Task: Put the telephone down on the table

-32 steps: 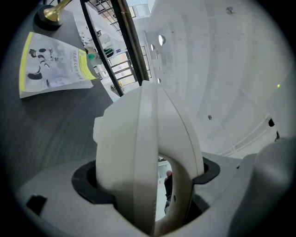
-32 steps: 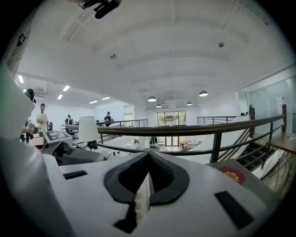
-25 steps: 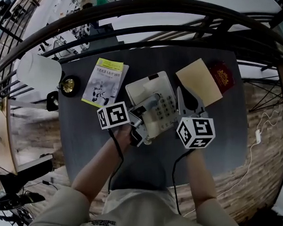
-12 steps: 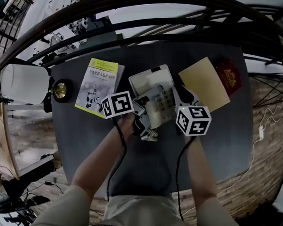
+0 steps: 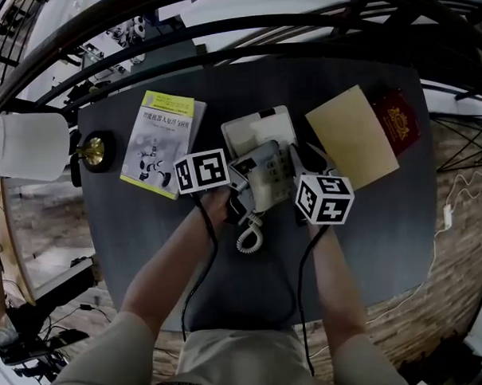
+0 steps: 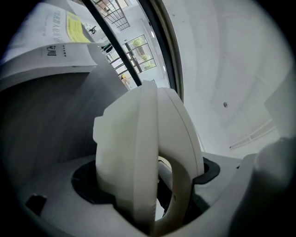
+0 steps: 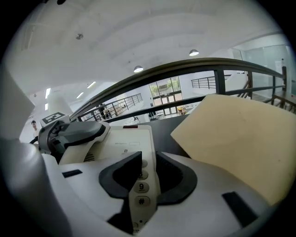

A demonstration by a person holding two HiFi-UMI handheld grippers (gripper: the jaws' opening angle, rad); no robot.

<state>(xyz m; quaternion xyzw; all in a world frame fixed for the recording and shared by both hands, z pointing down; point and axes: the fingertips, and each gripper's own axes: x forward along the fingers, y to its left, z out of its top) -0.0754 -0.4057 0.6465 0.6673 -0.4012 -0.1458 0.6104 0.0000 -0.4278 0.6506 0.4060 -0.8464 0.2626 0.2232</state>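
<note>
The white telephone [image 5: 264, 177] lies low over the middle of the dark table [image 5: 370, 238], its coiled cord [image 5: 249, 237] trailing toward me. My left gripper [image 5: 238, 196] is shut on the phone's left side, and the white handset part [image 6: 143, 152] fills its jaws [image 6: 149, 187]. My right gripper [image 5: 298, 173] is at the phone's right edge. In the right gripper view the keypad edge [image 7: 138, 185] lies between the jaws [image 7: 145, 178], which are opening. The handset [image 7: 76, 134] rests on the phone's left.
A yellow-and-white booklet [image 5: 157, 142] lies left of the phone. A tan envelope [image 5: 350, 135] and a red passport [image 5: 397, 119] lie to its right. A white-shaded lamp [image 5: 28, 145] with a brass base [image 5: 93, 150] stands at the left edge. Dark railings [image 5: 242, 28] run behind the table.
Both grippers have come down with the telephone between them. The coiled cord, which hung just under the phone before, now lies stretched out on the table.
</note>
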